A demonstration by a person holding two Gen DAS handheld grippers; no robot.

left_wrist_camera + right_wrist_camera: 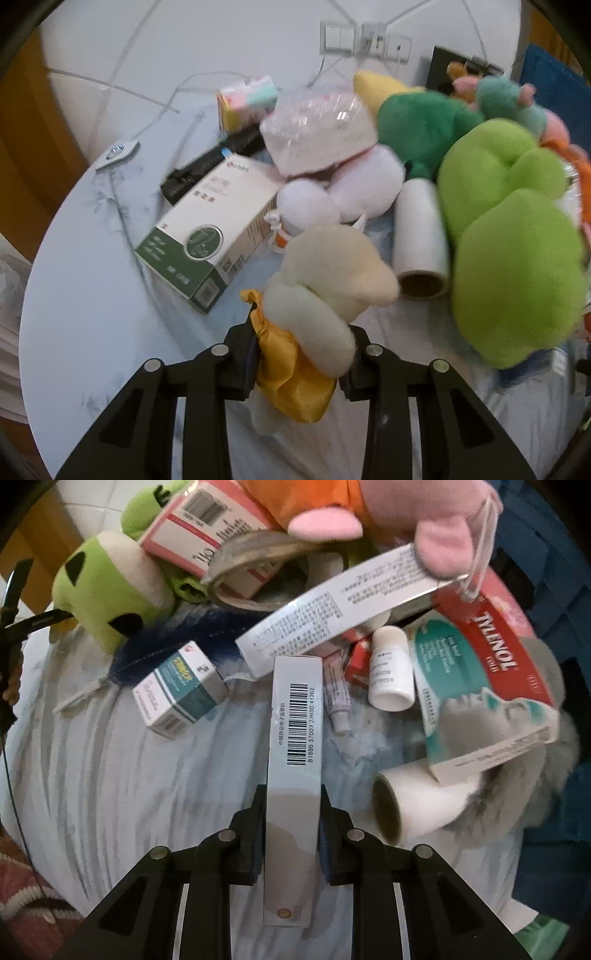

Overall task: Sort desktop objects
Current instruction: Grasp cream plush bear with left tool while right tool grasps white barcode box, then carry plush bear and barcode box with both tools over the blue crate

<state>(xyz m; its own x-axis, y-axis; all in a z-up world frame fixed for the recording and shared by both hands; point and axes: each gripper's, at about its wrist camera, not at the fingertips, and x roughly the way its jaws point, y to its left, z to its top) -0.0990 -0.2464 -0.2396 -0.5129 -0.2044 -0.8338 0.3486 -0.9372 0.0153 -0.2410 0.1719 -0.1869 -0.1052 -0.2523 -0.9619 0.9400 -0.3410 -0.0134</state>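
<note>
Clamped between the left gripper's (301, 354) black fingers is a cream plush toy (325, 280) with a yellow satin skirt, its body squeezed by both pads above the pale blue table (92, 295). Just beyond it lie a white-and-green box (207, 236), a roll of clear film (419, 236) and a lime plush (513, 258). Over the same table, the right gripper (291, 834) pinches a long white barcoded box (295, 768) on its narrow sides, with a small teal medicine box (181, 690), a white bottle (391, 668) and a Tylenol box (487, 686) beyond.
</note>
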